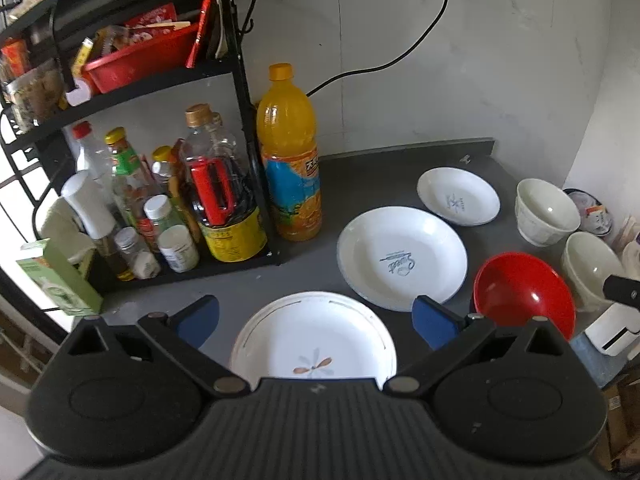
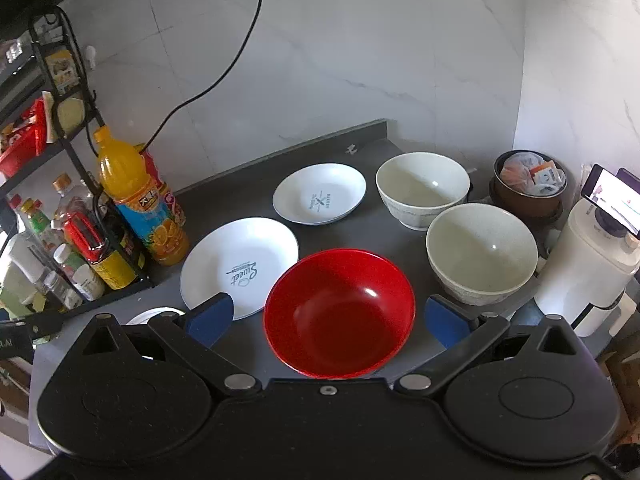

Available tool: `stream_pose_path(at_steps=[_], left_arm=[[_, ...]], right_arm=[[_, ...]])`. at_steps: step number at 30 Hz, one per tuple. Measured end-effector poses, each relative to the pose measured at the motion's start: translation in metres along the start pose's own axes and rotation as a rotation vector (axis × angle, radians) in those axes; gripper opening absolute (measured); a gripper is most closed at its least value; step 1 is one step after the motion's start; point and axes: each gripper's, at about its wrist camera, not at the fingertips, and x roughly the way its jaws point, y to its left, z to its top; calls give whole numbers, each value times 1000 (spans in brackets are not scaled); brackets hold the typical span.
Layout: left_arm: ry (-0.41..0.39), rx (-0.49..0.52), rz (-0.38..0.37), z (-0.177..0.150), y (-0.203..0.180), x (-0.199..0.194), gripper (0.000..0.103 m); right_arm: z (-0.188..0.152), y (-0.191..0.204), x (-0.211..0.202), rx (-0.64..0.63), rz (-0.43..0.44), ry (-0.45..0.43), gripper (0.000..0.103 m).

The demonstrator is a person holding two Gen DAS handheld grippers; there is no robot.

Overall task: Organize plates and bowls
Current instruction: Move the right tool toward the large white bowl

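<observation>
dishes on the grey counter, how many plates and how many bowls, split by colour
white plates: 3 – flower plate, big plate, small plate
red bowls: 1 – red bowl
cream bowls: 2 – far bowl, near bowl
total: 6

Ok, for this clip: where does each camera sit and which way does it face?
Left wrist: on the left gripper, looking forward and down at the flower plate by the rack; only its own open fingers show.
Right wrist: on the right gripper, looking forward and down at the red bowl; its open fingers show.
Shared: the red bowl, Sweet plate, small plate, two white bowls and juice bottle.
</observation>
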Motion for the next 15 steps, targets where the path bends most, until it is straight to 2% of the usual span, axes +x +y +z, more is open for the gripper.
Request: stream_pose_path(at_steps=[6, 13, 15], left_arm=[[8, 12, -42, 11, -7, 13, 102], [29, 3, -33, 20, -32, 27, 101], [33, 10, -30, 25, -45, 31, 101]], right_arm=[[8, 1, 12, -8, -12, 10, 103], [21, -19, 31, -4, -14, 11, 103], [27, -31, 37, 5, 9, 20, 102]])
